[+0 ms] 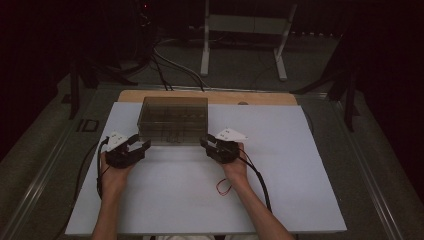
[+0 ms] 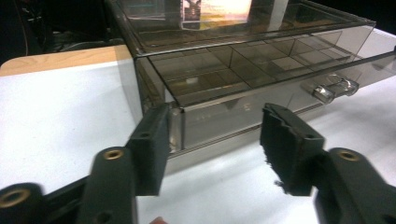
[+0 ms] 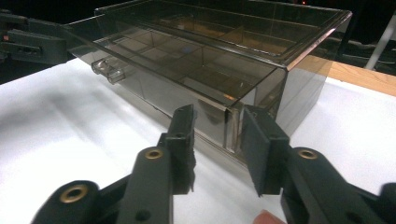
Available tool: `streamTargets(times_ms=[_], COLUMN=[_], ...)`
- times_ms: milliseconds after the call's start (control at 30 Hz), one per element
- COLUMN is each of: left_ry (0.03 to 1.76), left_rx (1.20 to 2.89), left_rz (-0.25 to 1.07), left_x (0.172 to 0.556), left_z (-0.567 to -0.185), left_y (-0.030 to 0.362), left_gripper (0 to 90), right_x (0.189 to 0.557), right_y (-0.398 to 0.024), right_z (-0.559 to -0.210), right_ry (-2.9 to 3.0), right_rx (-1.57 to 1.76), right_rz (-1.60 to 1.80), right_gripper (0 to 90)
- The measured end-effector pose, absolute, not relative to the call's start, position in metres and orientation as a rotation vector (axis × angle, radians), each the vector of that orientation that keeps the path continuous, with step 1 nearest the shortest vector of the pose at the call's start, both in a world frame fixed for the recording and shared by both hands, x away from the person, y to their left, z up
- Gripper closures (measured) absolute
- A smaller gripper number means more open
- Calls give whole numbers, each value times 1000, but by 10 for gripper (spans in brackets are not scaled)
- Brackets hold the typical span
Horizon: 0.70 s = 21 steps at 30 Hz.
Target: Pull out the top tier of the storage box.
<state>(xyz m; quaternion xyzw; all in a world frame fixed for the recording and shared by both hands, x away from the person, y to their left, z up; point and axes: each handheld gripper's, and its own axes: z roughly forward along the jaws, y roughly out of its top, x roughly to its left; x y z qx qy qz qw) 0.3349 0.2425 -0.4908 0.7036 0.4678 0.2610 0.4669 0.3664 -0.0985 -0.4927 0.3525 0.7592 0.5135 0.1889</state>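
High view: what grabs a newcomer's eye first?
The smoky transparent drawer box at the far middle of the white table, its lower drawer pulled slightly out. The left gripper and right gripper flank its two front corners, each with jaws straddling a drawer corner, not visibly clamped.

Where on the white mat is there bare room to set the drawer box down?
The white mat is bare right of the drawer box, and in front between the forearms. It is crowded at the box's front corners, where the left gripper and right gripper sit.
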Motion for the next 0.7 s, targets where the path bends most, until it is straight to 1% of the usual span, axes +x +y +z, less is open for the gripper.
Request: streamTargets(times_ms=[233,300,700], left_ry=[1163,1163,1165], left_rx=[1728,1733,1746], left_rz=[665,676,689], left_x=[334,333,330], left_z=[-490,-490,-490], left_y=[243,242,242], left_gripper=[588,592,601], right_x=[364,364,361], right_y=[-101,-102,-101], right_z=[-493,-492,-491], right_ry=[2129,2130,2137], right_rx=[986,988,974], right_rz=[1427,1423,1412], right_gripper=[739,752,766])
